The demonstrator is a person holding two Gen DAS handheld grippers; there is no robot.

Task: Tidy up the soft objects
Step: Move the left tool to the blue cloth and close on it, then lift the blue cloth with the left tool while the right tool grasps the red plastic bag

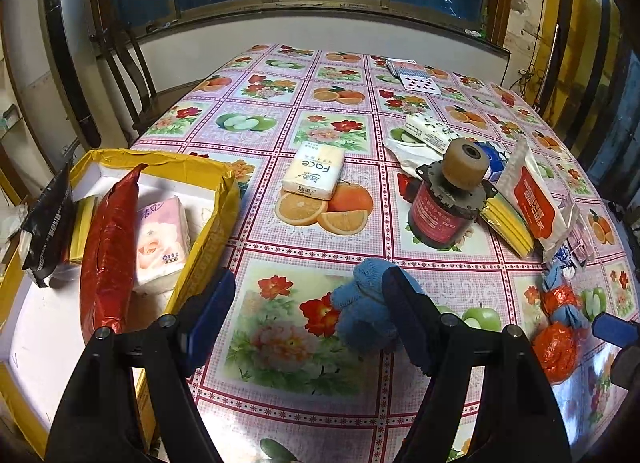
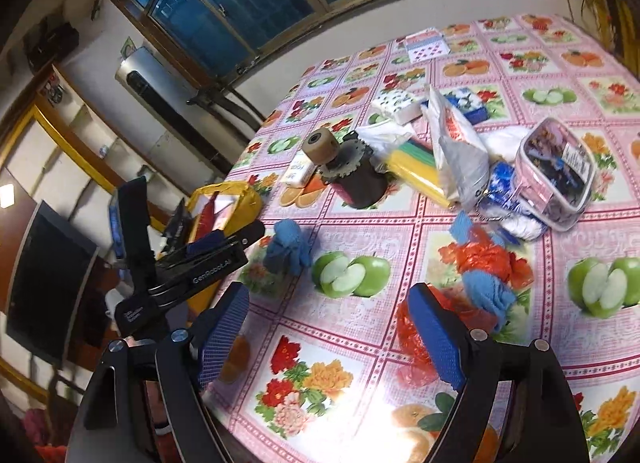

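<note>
1. Left wrist view: the left gripper has its jaws spread wide and holds nothing. One blue knitted glove lies on the tabletop just beside the right-hand finger, partly hidden by it.
2. The yellow box at the left holds four things that can be counted: a pink tissue pack, a red foil bag, a black pouch and a yellow item only partly seen.
3. On the fruit-patterned cloth stand one cream tissue pack, one dark jar with a tan roll on top, one stack of yellow cloths and one white-and-orange packet. Further back lie a spotted tissue pack and some playing cards.
4. At the right edge an orange crinkled bag tangled with blue cloth lies near the tip of the right gripper.
5. Right wrist view: the right gripper is also spread wide and empty, its right finger covering part of the orange bag. A second blue glove lies twisted into that bag.
6. The first blue glove sits limp and crumpled beside the left gripper, near the yellow box.
7. One clear zip pouch rests at the right, well apart from the jar.
</note>
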